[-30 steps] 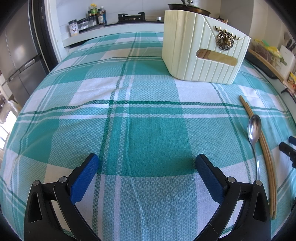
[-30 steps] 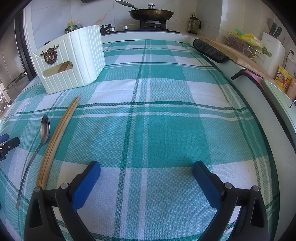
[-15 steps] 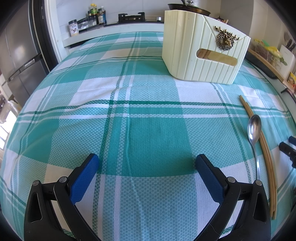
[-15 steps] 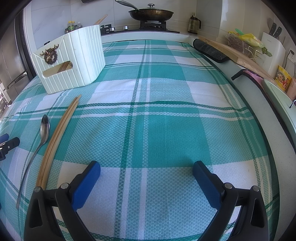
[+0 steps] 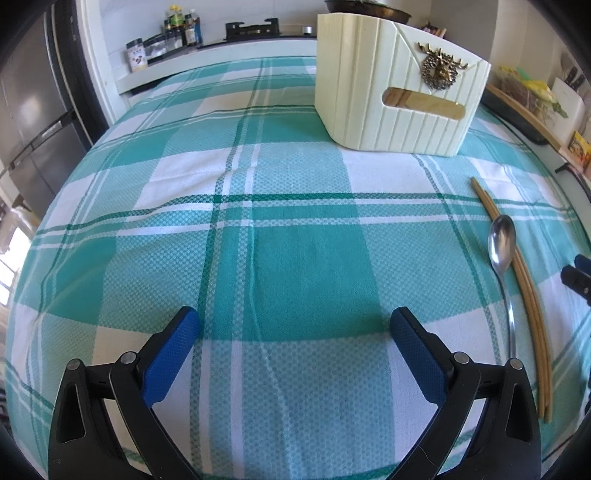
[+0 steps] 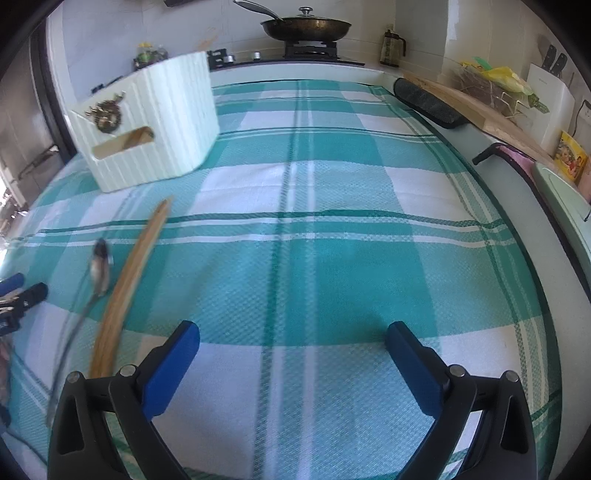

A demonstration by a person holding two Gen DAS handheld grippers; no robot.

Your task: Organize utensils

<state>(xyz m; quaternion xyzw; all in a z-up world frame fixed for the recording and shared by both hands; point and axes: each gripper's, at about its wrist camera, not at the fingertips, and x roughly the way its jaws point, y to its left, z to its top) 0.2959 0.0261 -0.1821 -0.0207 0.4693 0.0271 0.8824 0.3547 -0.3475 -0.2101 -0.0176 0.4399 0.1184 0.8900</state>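
My left gripper [image 5: 293, 330] hangs over the green-and-white checked cloth [image 5: 258, 229], its blue pads [image 5: 168, 356] spread wide with nothing between them. My right gripper [image 6: 291, 338] is likewise spread and empty above the same cloth [image 6: 332, 258]. The spoon [image 5: 501, 254] and the chopsticks [image 5: 524, 291] lie on the cloth between my two tools: in the left view they sit to the right of my fingers, the spoon nearer and the chopsticks just beyond it, touching or nearly touching along the spoon's bowl. In the right view the same pair appears to the left of my fingers, chopsticks [image 6: 127, 291] nearer and spoon [image 6: 99, 267] farther; this side of the view is blurred, so the spoon's handle is faint. Both utensils run lengthwise away from me, toward the cream ribbed box [image 5: 399, 85], which stands upright farther back on the cloth, apart from them. The box [image 6: 147, 118] bears a brass deer-head ornament [image 5: 439, 70] above a slot-shaped handle. A lidded pan [image 6: 306, 26] sits on the stove behind the table.
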